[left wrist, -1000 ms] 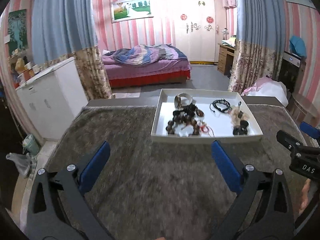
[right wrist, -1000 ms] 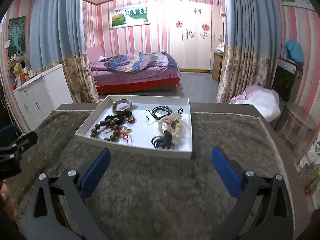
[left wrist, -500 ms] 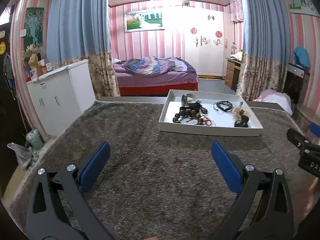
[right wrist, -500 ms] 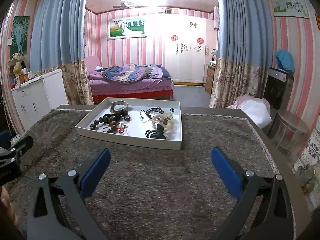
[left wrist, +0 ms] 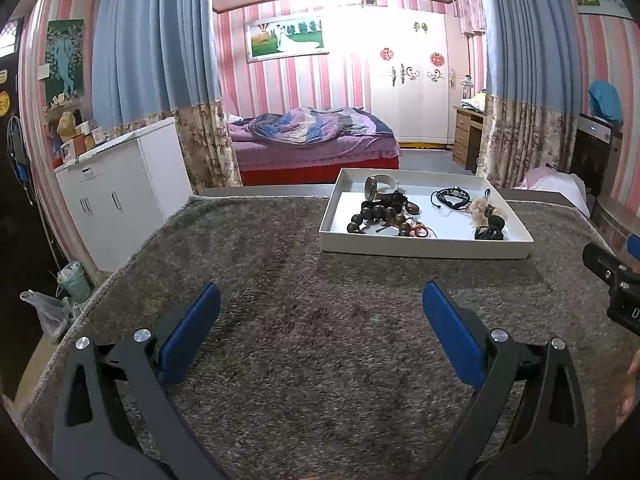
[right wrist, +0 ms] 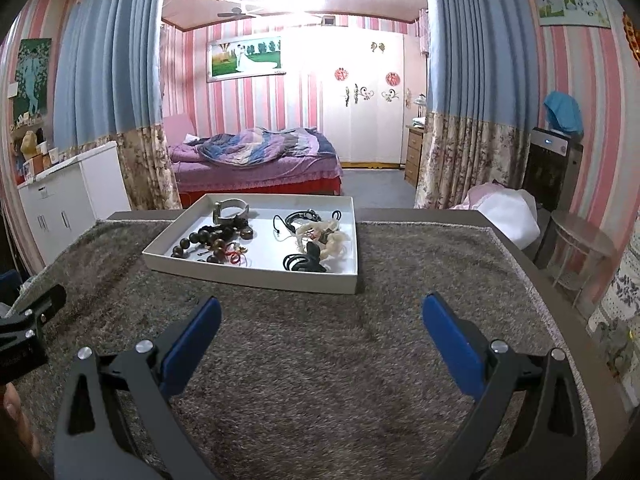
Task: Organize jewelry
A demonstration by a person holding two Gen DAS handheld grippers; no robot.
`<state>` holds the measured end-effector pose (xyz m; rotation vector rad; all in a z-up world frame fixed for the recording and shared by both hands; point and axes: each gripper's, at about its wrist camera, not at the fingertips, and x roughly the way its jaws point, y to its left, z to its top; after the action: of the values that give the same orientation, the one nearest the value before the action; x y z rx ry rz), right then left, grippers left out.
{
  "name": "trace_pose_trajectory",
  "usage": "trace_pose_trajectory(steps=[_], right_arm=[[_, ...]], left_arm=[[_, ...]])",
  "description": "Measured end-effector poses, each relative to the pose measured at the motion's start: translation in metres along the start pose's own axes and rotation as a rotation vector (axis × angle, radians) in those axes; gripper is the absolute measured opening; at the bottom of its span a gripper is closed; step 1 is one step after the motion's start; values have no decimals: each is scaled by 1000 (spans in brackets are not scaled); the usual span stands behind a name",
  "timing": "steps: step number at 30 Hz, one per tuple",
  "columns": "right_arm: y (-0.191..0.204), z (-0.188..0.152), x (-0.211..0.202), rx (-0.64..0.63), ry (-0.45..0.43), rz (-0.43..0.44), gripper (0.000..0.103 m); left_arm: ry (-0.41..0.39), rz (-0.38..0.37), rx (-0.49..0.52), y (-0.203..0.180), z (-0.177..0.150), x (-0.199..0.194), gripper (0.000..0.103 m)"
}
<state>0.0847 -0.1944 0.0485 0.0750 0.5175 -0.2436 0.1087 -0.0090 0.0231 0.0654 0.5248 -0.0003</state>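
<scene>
A white tray (left wrist: 424, 249) stands at the far side of the grey shaggy mat, also in the right wrist view (right wrist: 256, 276). In it lie a dark wooden bead bracelet (left wrist: 370, 216) (right wrist: 202, 240), a white bangle (left wrist: 382, 185) (right wrist: 232, 208), a black cord bracelet (left wrist: 450, 197) (right wrist: 300, 217), a cream piece (left wrist: 480, 208) (right wrist: 328, 238) and a black hair clip (left wrist: 489, 233) (right wrist: 304, 262). My left gripper (left wrist: 320, 316) is open and empty, well short of the tray. My right gripper (right wrist: 320, 320) is open and empty too.
The grey mat (left wrist: 304, 280) covers the table up to its edges. A white cabinet (left wrist: 116, 192) stands left of the table. A small round side table (right wrist: 580, 244) stands to the right. A bed (left wrist: 308, 140) lies beyond.
Both grippers have drawn back from the tray and levelled out; the tray now sits farther away and more of the room shows. Both stayed open.
</scene>
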Motion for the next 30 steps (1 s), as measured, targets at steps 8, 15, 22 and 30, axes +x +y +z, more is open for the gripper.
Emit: trace_pose_trajectory(steps=[8, 15, 22, 30], right_arm=[[0, -2, 3, 2, 1, -22, 101], [0, -2, 4, 3, 8, -20, 101], [0, -2, 4, 3, 9, -21, 101], [0, -3, 5, 2, 11, -22, 101]], left_arm=[[11, -8, -9, 2, -1, 1, 100], [9, -9, -19, 4, -1, 1, 100], [14, -4, -23, 4, -2, 1, 100], [18, 2, -25, 3, -3, 2, 100]])
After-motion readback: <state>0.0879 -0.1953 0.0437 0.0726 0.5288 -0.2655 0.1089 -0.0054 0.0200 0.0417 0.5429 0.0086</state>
